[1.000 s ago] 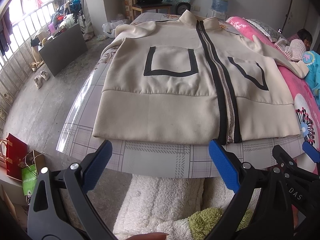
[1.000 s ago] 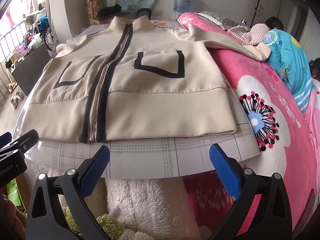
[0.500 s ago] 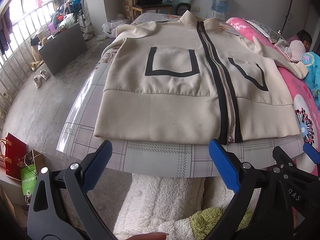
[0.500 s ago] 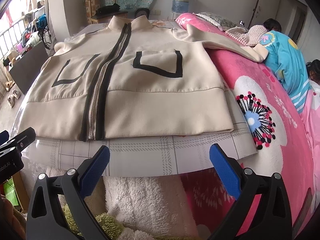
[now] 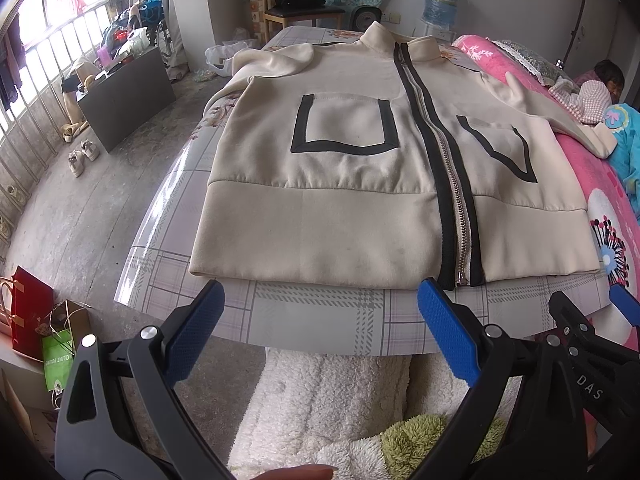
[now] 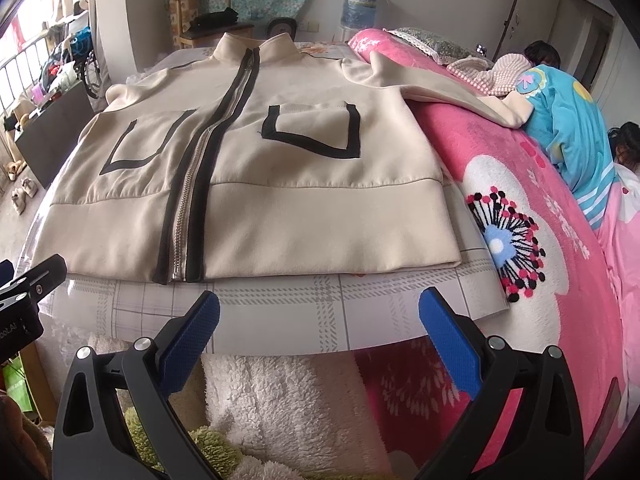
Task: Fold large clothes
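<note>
A cream zip-up jacket (image 5: pixel 328 208) with black pocket outlines and a black-edged zipper lies flat, front up, on a checked plastic-covered table (image 5: pixel 312 316); the right wrist view shows the same jacket (image 6: pixel 312 216). Its right sleeve (image 6: pixel 452 92) stretches onto the pink blanket. My left gripper (image 5: pixel 320 300) hovers open just short of the hem, left of the zipper end. My right gripper (image 6: pixel 320 304) is open too, before the hem's right half. Nothing sits between either pair of blue pads.
A pink flowered blanket (image 6: pixel 540 240) covers the bed to the right, where people (image 6: pixel 568 120) lie. Below the table's front edge is a white fluffy rug (image 5: pixel 328 400). A dark cabinet (image 5: pixel 124 96), shoes and bags (image 5: pixel 36 320) stand on the concrete floor at left.
Both grippers have crept slightly forward toward the jacket's hem, staying open. The jacket has not moved.
</note>
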